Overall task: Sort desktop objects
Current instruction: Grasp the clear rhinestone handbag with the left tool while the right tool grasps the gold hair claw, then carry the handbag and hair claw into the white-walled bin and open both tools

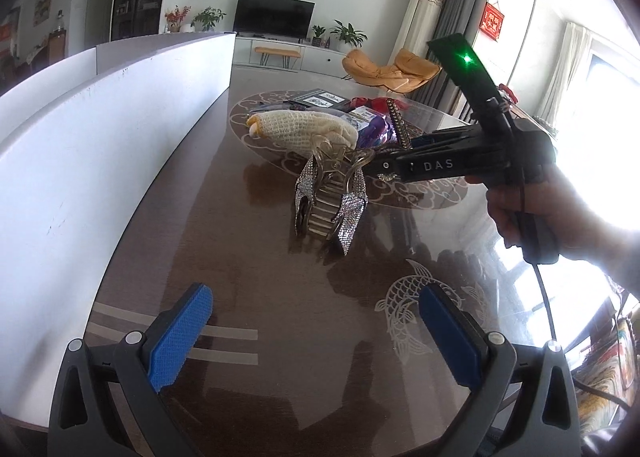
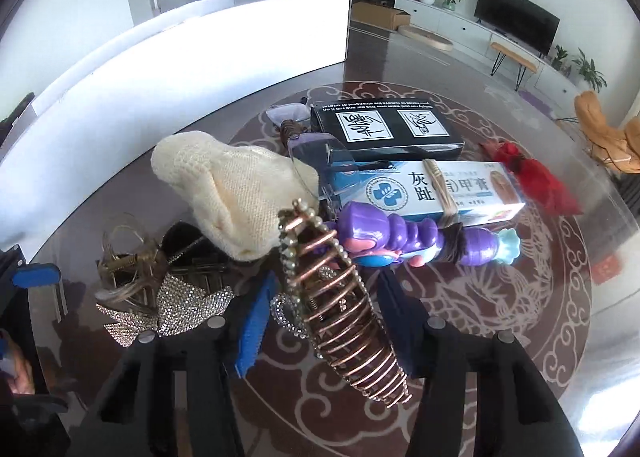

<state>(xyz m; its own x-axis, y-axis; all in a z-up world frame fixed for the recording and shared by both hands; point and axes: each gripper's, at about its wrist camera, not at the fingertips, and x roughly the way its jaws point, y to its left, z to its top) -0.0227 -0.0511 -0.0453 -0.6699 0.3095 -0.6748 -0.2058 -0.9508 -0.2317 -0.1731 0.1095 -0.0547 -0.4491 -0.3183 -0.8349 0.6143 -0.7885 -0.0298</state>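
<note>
My right gripper [image 2: 324, 317] straddles a copper hair claw clip with pearls [image 2: 340, 317]; its blue pads [image 2: 254, 331] stand a little apart from the clip on both sides. A rhinestone hair clip [image 1: 330, 199] stands on the dark table, also in the right wrist view [image 2: 168, 297]. Behind lie a cream knitted glove [image 2: 236, 193], a purple toy [image 2: 404, 239], a blue-white box [image 2: 456, 187], a black box [image 2: 388, 129] and a red pouch [image 2: 536, 177]. My left gripper [image 1: 316, 329] is open and empty, short of the rhinestone clip.
A long white tray wall [image 1: 100, 145] runs along the table's left side, also in the right wrist view [image 2: 200, 57]. The right gripper's body [image 1: 460, 161] and the hand holding it reach in from the right. The glass table edge [image 1: 580, 337] is at right.
</note>
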